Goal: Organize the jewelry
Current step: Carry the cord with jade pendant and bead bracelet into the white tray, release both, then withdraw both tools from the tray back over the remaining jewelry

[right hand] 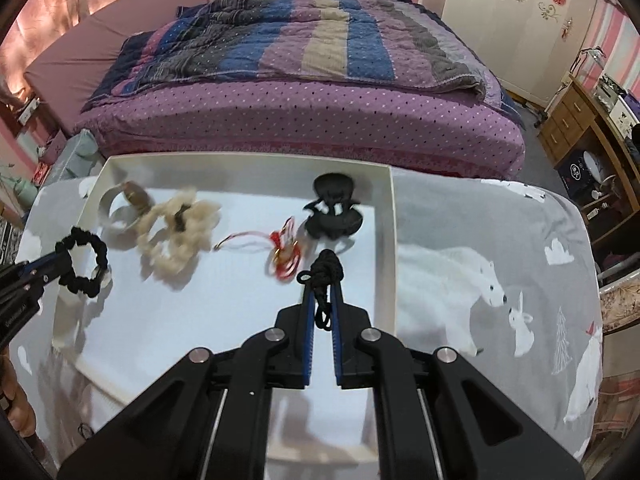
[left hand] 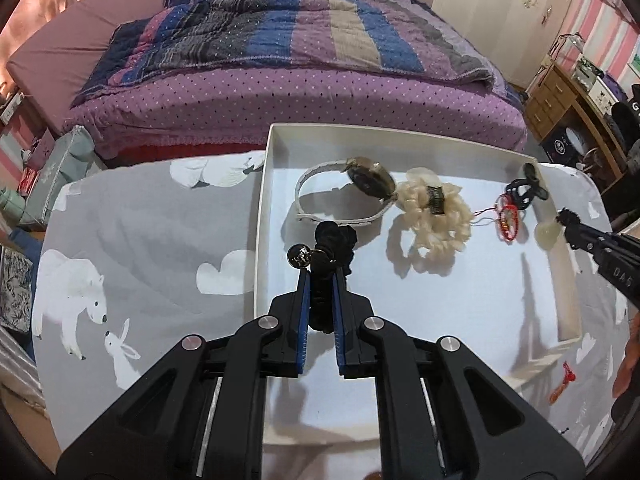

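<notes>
Here, both tongs are hovering over a white tray (left hand: 264,216) that is lying on the bench, which is wearing a grey cloth with polar bears (right hand: 486,276).

The left tongs (left hand: 320,280) are standing narrow and are pinching a black scrunchie (left hand: 334,240); in the right wrist view the same scrunchie (right hand: 82,262) is hanging as an open ring at the tips, at about 9 o'clock of the tray, and a small dark bead with a metal shine (left hand: 299,255) is sitting just beside it.

The right tongs (right hand: 322,280) are also narrow and are gripping a black knotted cord (right hand: 326,272). In the left wrist view these tongs (left hand: 568,220) are coming in from 3 o'clock, with a pale round piece (left hand: 547,232) right at their tip; whether it is hanging from the cord, I cannot tell.

Inside the tray, a white-strap watch (left hand: 368,182) is lying toward 11 o'clock, and a cream fluffy scrunchie (left hand: 432,216) is lying just beside it, maybe touching. A red and white string bracelet (left hand: 507,216) is lying near the middle right, and a black hair claw (right hand: 334,210) is resting at about 1 o'clock, near the tray wall.

Behind the bench a bed with a purple dotted cover (right hand: 304,116) is filling the 12 o'clock side.
</notes>
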{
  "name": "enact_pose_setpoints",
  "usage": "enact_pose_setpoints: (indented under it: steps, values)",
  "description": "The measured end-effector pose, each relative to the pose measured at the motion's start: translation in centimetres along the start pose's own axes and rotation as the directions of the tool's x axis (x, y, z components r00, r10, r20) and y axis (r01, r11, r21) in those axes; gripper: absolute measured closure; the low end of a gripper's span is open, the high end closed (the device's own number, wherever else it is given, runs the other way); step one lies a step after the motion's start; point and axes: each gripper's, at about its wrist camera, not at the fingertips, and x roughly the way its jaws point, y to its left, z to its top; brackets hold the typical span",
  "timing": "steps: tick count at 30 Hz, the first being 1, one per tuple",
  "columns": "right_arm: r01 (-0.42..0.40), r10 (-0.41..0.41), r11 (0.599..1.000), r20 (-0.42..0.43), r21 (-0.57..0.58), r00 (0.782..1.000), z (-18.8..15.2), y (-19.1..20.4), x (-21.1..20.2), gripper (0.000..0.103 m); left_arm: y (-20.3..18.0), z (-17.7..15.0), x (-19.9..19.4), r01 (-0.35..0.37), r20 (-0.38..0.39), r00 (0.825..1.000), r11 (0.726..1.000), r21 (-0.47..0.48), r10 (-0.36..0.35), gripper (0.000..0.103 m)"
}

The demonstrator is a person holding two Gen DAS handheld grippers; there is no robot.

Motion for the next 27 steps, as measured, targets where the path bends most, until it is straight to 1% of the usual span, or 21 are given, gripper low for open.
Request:
enact_pose_setpoints:
  steps: [6, 10, 16, 18, 20, 22, 23, 24, 25, 26, 27]
  values:
    - [-0.008, 0.009, 1.000, -0.012, 0.000, 1.000, -0.2, -0.8, 2.3, 0.096, 0.4, 0.3, 2.0, -0.007, -0.027, 1.000, 1.000, -0.009, 0.006, 0.094]
    - [0.012, -0.012, 1.000, -0.024, -0.003, 1.000, -0.1, -0.8, 3.3, 0.096, 0.4, 0.3, 2.4, -0.013, -0.031, 0.999, 1.000, -0.013, 0.013, 0.094]
    - [0.018, -0.017, 1.000, -0.044, 0.005, 0.999, -0.3, -0.5, 4.1, 0.096, 0.8, 0.0, 3.0, -0.026, -0.042, 0.999, 0.999, -0.023, 0.025, 0.092]
    - [0.023, -0.022, 1.000, -0.049, 0.009, 0.999, -0.4, -0.5, 4.3, 0.093, 0.9, -0.1, 3.1, -0.031, -0.046, 0.999, 0.999, -0.022, 0.030, 0.088]
    - [0.031, -0.031, 0.999, -0.051, 0.008, 0.998, -0.6, -0.4, 4.5, 0.092, 1.0, -0.2, 3.0, -0.027, -0.043, 0.999, 0.999, -0.024, 0.025, 0.085]
    - [0.028, -0.028, 1.000, -0.050, 0.001, 0.998, -0.6, -0.3, 4.4, 0.092, 0.8, -0.3, 2.8, -0.025, -0.038, 0.999, 0.999, -0.020, 0.025, 0.076]
    - [0.020, -0.020, 1.000, -0.047, -0.001, 0.999, -0.7, -0.2, 4.3, 0.092, 0.7, -0.3, 2.6, -0.028, -0.031, 0.999, 0.999, -0.016, 0.027, 0.067]
    - [0.017, -0.017, 1.000, -0.045, -0.001, 0.999, -0.7, -0.2, 4.1, 0.091, 0.6, -0.4, 2.4, -0.034, -0.022, 0.999, 0.999, -0.011, 0.034, 0.062]
    - [0.013, -0.013, 1.000, -0.038, -0.002, 0.999, -0.8, -0.1, 3.8, 0.083, 0.3, -0.4, 2.0, -0.033, -0.011, 0.999, 0.999, -0.005, 0.033, 0.056]
    - [0.013, -0.013, 1.000, -0.031, -0.002, 0.999, -0.8, -0.2, 3.6, 0.070, 0.0, -0.4, 1.6, -0.034, -0.002, 0.999, 0.999, 0.001, 0.034, 0.051]
    - [0.020, -0.020, 1.000, -0.014, -0.003, 1.000, -0.7, 0.0, 3.1, 0.064, -0.2, -0.4, 1.2, -0.034, 0.006, 0.999, 0.999, 0.004, 0.034, 0.048]
